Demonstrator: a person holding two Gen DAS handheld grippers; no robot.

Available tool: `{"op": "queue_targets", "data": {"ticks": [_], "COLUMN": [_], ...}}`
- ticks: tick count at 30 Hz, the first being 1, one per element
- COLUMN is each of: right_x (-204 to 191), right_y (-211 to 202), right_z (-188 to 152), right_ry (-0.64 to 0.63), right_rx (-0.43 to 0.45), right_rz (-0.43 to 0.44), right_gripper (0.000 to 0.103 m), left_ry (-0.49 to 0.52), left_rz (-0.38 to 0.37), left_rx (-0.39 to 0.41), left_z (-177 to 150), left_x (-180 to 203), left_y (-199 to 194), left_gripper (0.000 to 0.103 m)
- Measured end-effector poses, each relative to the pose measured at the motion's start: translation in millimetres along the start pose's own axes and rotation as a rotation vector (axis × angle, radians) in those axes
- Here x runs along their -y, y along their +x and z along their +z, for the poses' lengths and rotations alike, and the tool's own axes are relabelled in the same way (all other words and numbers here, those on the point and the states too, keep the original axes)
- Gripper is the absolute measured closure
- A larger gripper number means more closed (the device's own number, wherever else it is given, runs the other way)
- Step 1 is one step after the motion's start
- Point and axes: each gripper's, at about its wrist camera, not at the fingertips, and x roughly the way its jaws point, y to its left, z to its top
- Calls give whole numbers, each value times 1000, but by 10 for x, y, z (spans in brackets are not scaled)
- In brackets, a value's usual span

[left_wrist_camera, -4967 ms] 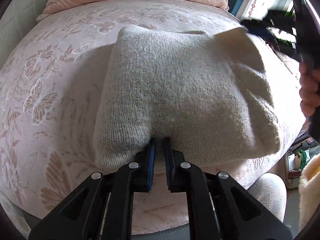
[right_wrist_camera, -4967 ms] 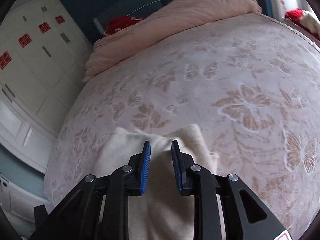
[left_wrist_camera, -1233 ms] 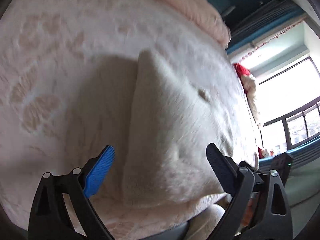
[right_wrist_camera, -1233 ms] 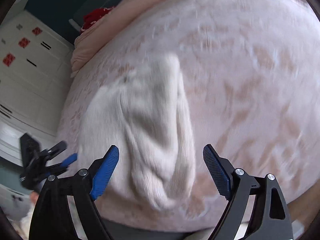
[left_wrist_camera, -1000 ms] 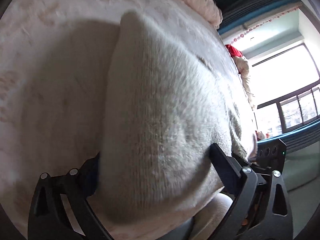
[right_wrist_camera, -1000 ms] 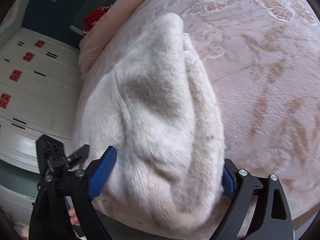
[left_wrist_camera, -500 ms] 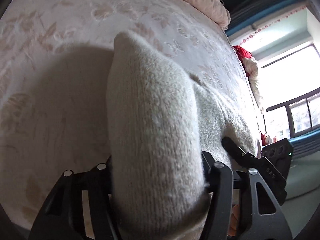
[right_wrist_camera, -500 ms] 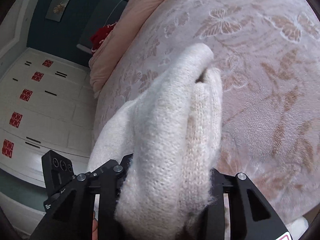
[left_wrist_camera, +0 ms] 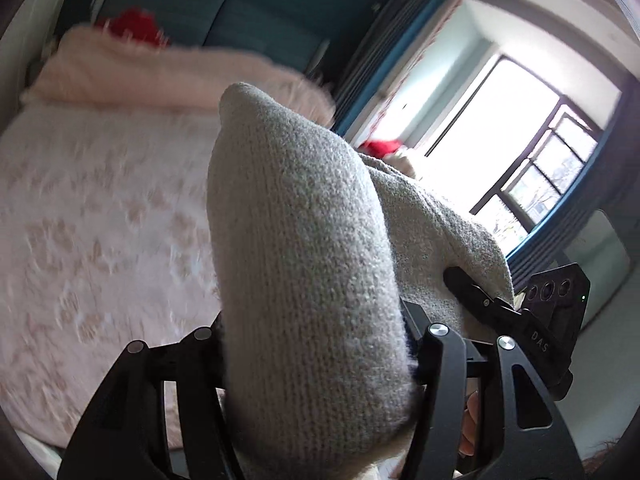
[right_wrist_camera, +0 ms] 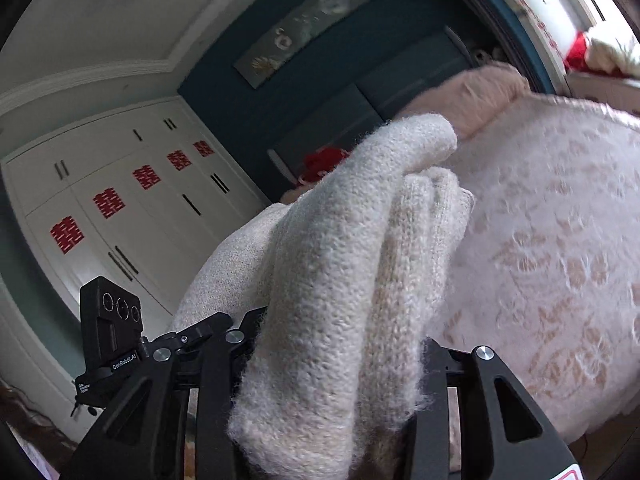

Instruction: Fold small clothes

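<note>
A folded cream knit sweater is held up in the air above the bed. My left gripper is shut on one end of the thick bundle, which hides its pads. My right gripper is shut on the other end of the sweater, with the knit bulging out between its fingers. Each gripper shows in the other's view: the right gripper low at the right, the left gripper low at the left. The sweater spans the gap between them.
The bed's pink butterfly cover lies below, with a rolled pink quilt at its head. A white wardrobe with red emblems stands on one side, a bright window on the other. Part of a hand shows behind the left gripper.
Both grippers came down open around the ends of the folded sweater, closed on it, and have lifted it off the bed; the views have tilted up towards the walls.
</note>
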Motion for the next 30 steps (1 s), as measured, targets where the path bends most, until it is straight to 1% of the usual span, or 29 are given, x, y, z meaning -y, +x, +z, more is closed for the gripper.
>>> {"op": "queue_targets", "data": {"ticks": [2, 3, 4, 5, 6, 8, 9, 12, 15, 16, 18, 20, 23, 24, 27, 30], "right_x": [-346, -529, -698, -851, -1020, -1316, -1440, -1836, -2102, -2164, -2298, -2397, -2451, -2438, -2347, -2045], "right_y": [-141, -202, -252, -289, -323, -364, -379, -359, -268, -181, -45, 155, 507, 634, 1144, 1756], "right_z": [155, 230, 298, 364, 433, 560, 606, 749, 845, 860, 883, 882, 878, 842, 727, 477], "right_ry": [-69, -110, -143, -175, -210, -261, -284, -346, -385, -397, -411, -425, -414, -406, -383, -318], "right_rx": [55, 82, 107, 129, 151, 191, 206, 247, 275, 279, 278, 266, 219, 197, 122, 12], "right_rz": [46, 67, 89, 112, 136, 181, 200, 264, 309, 321, 342, 346, 344, 342, 316, 283], "right_gripper": [65, 65, 65, 65, 65, 64, 64, 63, 62, 62, 62, 62, 61, 61, 60, 61], "left_ry": [61, 80, 117, 144, 182, 225, 255, 327, 366, 376, 375, 355, 322, 308, 231, 161], "left_rz": [-12, -13, -12, -10, -4, 4, 10, 24, 38, 49, 61, 70, 86, 95, 119, 153], "left_rx": [88, 113, 158, 190, 239, 297, 339, 442, 504, 523, 539, 539, 533, 529, 479, 425], "left_z": [156, 217, 289, 354, 416, 502, 554, 652, 682, 709, 772, 845, 923, 935, 951, 877], "left_x": [198, 264, 359, 418, 487, 560, 598, 625, 538, 481, 362, 187, -157, -289, -838, -1352], "left_y": [-436, -544, -761, -909, -1121, -1378, -1560, -1925, -2150, -2219, -2302, -2351, -2285, -2242, -1981, -1727], "left_gripper": [46, 45, 45, 45, 44, 43, 42, 40, 40, 40, 38, 37, 36, 36, 36, 36]}}
